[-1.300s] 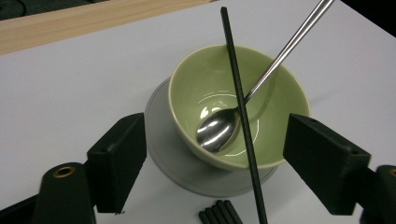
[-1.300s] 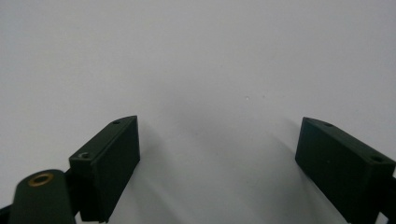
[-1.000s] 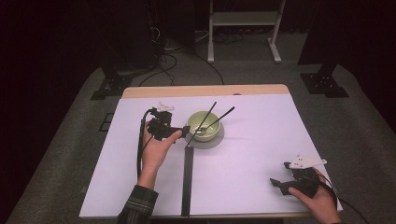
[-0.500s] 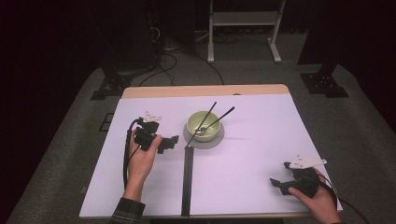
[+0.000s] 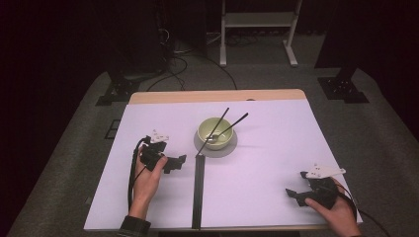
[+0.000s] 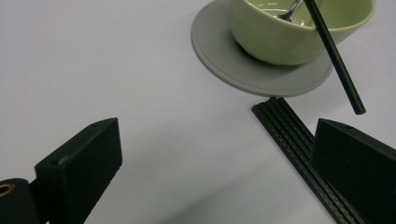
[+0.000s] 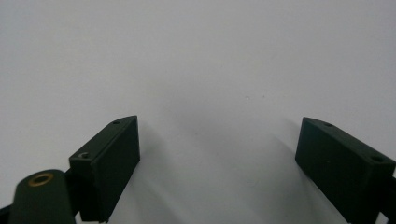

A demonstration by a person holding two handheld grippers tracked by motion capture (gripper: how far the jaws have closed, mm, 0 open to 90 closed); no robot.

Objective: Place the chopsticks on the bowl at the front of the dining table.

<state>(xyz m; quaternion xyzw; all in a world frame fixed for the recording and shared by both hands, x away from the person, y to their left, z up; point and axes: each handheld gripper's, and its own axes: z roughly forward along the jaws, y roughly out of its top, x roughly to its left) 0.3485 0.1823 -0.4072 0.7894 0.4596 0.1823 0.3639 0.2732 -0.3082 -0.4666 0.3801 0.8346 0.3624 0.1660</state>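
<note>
Green bowl [image 5: 215,132] now holds both chopsticks [image 5: 232,124]; left tongs [image 5: 181,160] have just been opening, empty, and drawn back; right tongs [image 5: 291,192] rest released.

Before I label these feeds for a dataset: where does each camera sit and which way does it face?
High view: above the near table edge, looking forward and down; both hands, left gripper, right gripper.
Left gripper view: on that gripper, facing bowl, saucer, strip; jaws open.
Right gripper view: facing bare table; jaws open.
Shared: bowl, high and left.
</note>
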